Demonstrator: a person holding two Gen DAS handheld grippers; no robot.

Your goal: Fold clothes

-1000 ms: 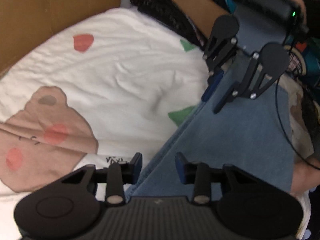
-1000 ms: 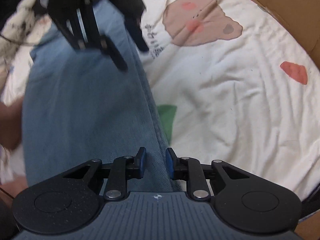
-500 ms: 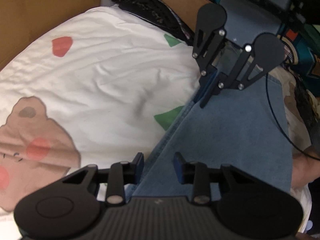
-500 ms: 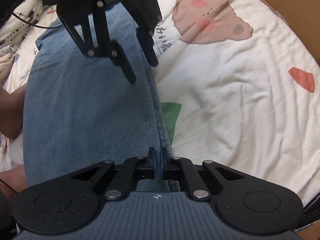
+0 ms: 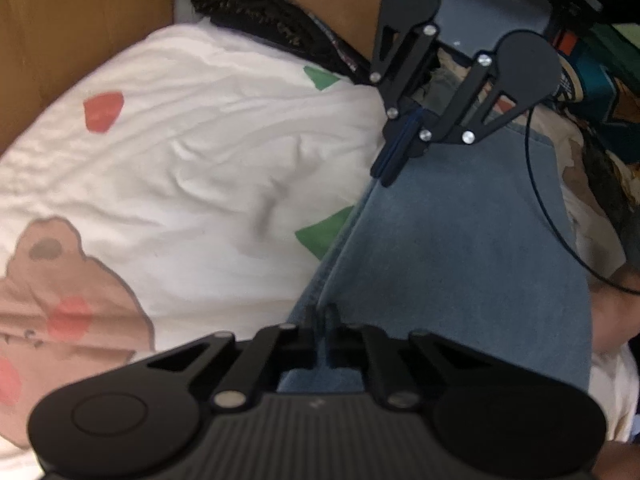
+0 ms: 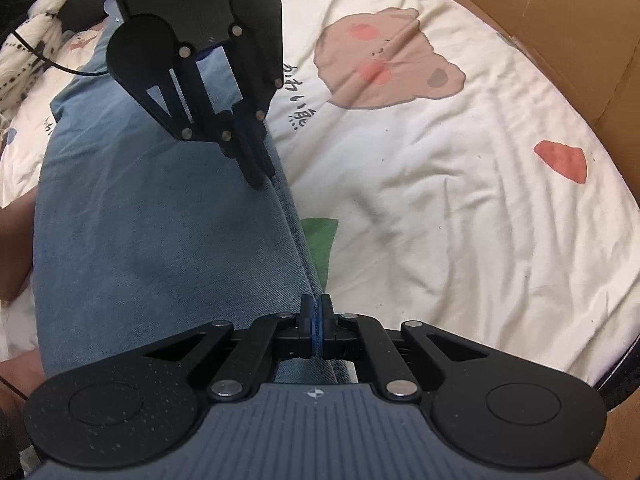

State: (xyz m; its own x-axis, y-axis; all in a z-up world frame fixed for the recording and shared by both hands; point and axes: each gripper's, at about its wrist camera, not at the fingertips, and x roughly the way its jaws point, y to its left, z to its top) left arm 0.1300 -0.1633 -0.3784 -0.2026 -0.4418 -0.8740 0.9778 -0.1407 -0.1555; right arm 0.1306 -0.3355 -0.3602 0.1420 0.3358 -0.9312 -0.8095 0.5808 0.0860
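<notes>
The denim garment (image 6: 160, 264) lies on the white printed bedsheet (image 6: 440, 208), its long folded edge running near to far. The left claw (image 5: 320, 320) and right claw (image 6: 316, 316) are each clamped on that edge. Denim is judged heavy, soft, not slippery; doubled edges are best pinched. One second ago both claws were seen open; the left closed last.

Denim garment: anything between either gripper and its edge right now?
Nothing visible. The left gripper and right gripper are each shut directly on the long edge of the denim garment, which lies on the white sheet.
</notes>
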